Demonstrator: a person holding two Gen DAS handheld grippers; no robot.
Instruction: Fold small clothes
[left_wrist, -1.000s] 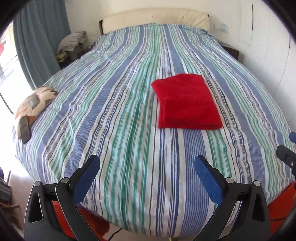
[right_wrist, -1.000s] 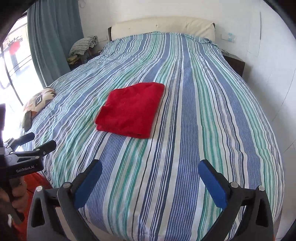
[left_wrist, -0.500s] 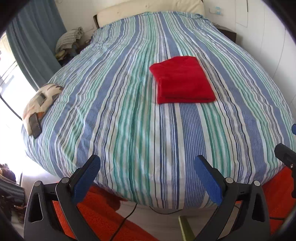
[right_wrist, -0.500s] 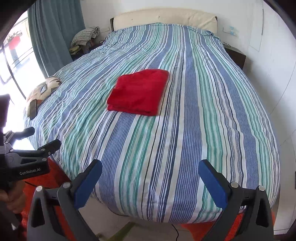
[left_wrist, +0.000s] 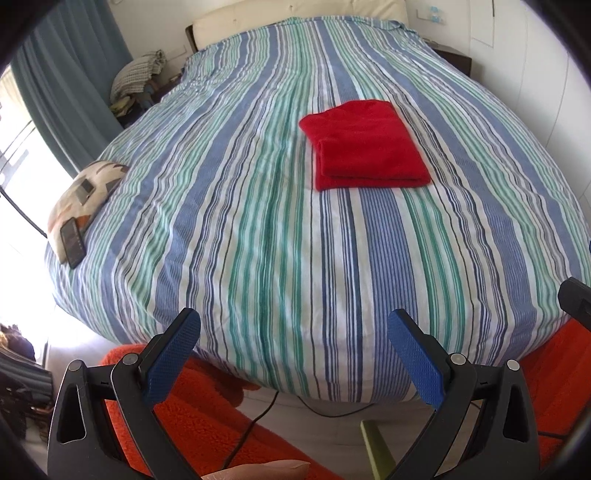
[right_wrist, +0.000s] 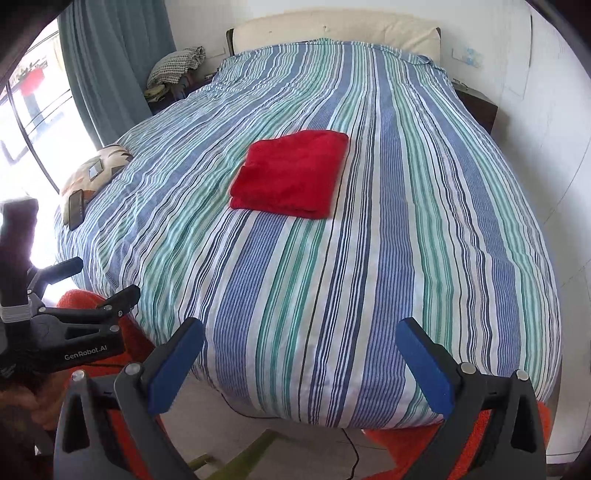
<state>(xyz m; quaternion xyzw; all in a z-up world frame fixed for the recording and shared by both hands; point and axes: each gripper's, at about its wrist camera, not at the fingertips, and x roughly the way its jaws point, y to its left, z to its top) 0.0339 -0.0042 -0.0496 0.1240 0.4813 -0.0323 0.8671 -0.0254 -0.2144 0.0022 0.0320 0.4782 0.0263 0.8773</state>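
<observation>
- Our left tongs (left_wrist: 293, 354) are released, blue pads spread wide and nothing between them, held off the foot of the bed (left_wrist: 258, 229).
- Our right tongs (right_wrist: 301, 363) are likewise released and empty, also held off the foot of the bed (right_wrist: 424, 240).
- The red folded garment (left_wrist: 365, 146) lies flat on the striped cover, well ahead of the left tongs and a little to their right.
- From the right tongs, the same red folded garment (right_wrist: 291, 173) sits well ahead and slightly to the left, apart from both pairs.
- In the right wrist view we see the left tongs' black frame (right_wrist: 66, 332) low at the left, just beside our right tongs.
- A patterned cushion (left_wrist: 86, 195) rests at the bed's edge far to the left of the left tongs, with a dark phone (left_wrist: 72, 242) lying on its near end.
- An orange rug (left_wrist: 207, 417) covers the floor below the left tongs, and a black cable (left_wrist: 255, 421) trails across it.
- A teal curtain (right_wrist: 110, 62) hangs far ahead on the left.
</observation>
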